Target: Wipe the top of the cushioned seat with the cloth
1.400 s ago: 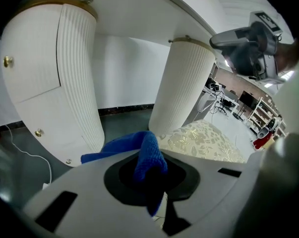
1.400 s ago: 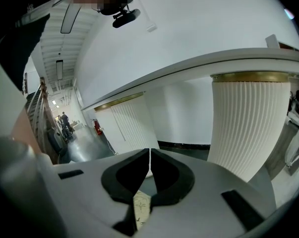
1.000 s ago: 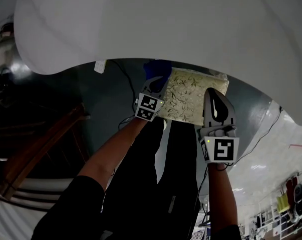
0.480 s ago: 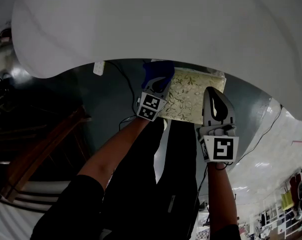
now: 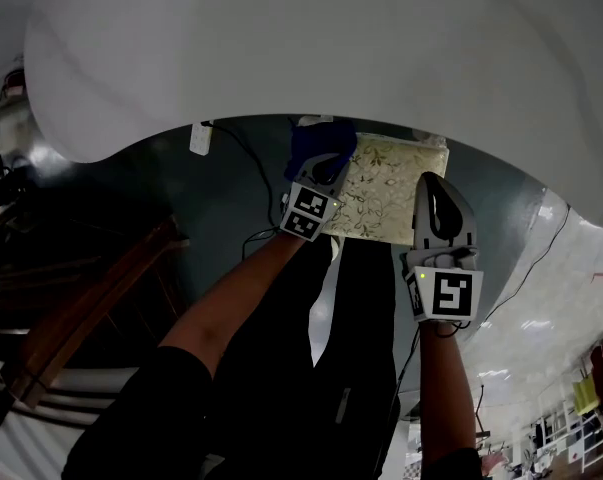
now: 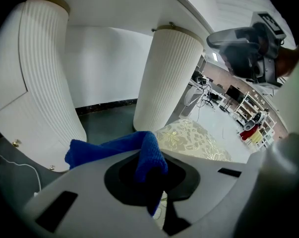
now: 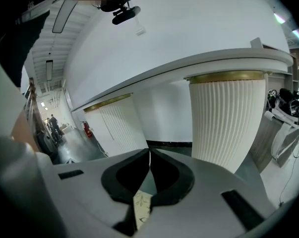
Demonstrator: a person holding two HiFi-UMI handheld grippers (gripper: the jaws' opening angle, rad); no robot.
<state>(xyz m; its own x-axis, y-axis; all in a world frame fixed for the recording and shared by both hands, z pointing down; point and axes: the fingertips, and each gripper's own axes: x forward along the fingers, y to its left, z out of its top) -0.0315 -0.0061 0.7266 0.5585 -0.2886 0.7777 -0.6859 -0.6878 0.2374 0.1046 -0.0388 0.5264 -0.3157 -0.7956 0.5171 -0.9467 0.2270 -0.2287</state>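
Observation:
The cushioned seat (image 5: 386, 187) has a pale floral top and sits under the white table's edge, ahead of both arms. A blue cloth (image 5: 319, 148) lies bunched at the seat's left corner, and my left gripper (image 5: 324, 169) is shut on it. In the left gripper view the cloth (image 6: 139, 150) folds out of the jaws over the seat (image 6: 196, 140). My right gripper (image 5: 436, 200) hangs at the seat's near right corner, shut with nothing in it. A strip of the seat (image 7: 141, 203) shows below the right gripper's (image 7: 148, 167) jaws.
A large white table top (image 5: 311, 48) overhangs the seat. Two white ribbed pedestals (image 6: 166, 73) stand behind it. A dark wooden chair frame (image 5: 91, 308) is at my left. Cables (image 5: 243, 163) run over the dark floor. Shelves and clutter stand far right.
My left gripper has slid forward and a little right with the blue cloth along the seat's left corner. The right gripper has barely moved.

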